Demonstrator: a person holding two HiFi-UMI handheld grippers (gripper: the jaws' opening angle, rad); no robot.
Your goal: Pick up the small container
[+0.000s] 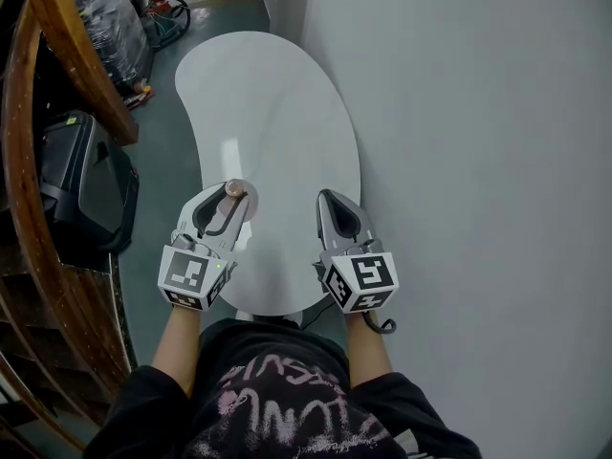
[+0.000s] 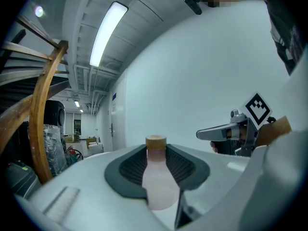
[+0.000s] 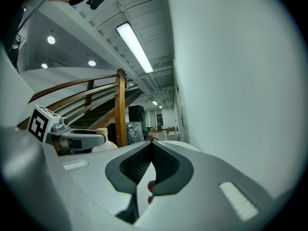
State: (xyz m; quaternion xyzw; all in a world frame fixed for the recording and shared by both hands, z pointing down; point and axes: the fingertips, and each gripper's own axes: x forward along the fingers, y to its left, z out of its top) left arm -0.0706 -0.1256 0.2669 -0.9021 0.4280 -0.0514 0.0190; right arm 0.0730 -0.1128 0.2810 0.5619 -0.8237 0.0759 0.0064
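The small container (image 1: pixel 235 190) is a pale translucent bottle with a tan cap. It stands upright between the jaws of my left gripper (image 1: pixel 232 199), which is shut on it over the near left part of the white kidney-shaped table (image 1: pixel 277 103). In the left gripper view the container (image 2: pixel 157 179) fills the gap between the dark pads (image 2: pixel 130 167) of the left gripper (image 2: pixel 156 150). My right gripper (image 1: pixel 325 197) is beside it to the right, shut with nothing held; its tips (image 3: pixel 151 144) meet. From the right gripper view the container (image 3: pixel 102 138) shows at the left.
A plain grey wall (image 1: pixel 478 113) runs close along the table's right side. A curved wooden stair rail (image 1: pixel 57 84) and a black case (image 1: pixel 81 185) stand on the left. Plastic-wrapped goods (image 1: pixel 110 27) lie beyond the table's far end.
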